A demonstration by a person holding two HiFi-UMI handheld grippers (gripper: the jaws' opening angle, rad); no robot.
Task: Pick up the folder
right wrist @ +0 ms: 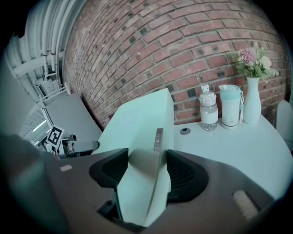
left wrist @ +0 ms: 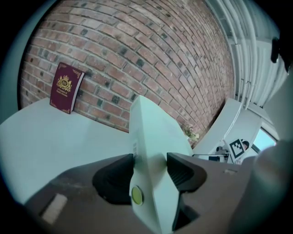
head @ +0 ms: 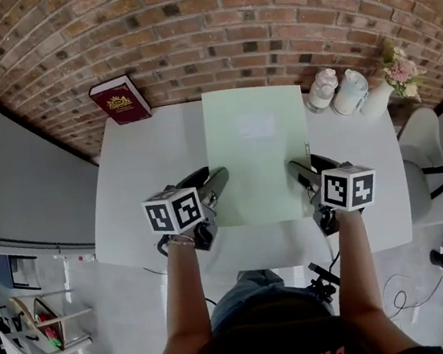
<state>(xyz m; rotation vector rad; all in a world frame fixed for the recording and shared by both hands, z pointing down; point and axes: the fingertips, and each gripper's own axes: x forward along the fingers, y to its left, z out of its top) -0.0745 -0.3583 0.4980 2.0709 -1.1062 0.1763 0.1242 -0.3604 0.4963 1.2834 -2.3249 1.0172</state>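
The pale green folder (head: 257, 153) is held above the white table (head: 138, 191), flat and lengthwise toward the brick wall. My left gripper (head: 220, 177) is shut on the folder's left edge (left wrist: 151, 155), both black pads pressing its sides. My right gripper (head: 295, 169) is shut on the right edge (right wrist: 149, 151), with the folder's clip strip between the pads. In both gripper views the folder runs forward out of the jaws toward the wall.
A dark red book (head: 120, 99) leans on the brick wall at the table's far left (left wrist: 66, 87). At the far right stand two bottles (head: 338, 90) (right wrist: 219, 107) and a white vase of flowers (right wrist: 252, 91). A white chair (head: 424, 145) is right of the table.
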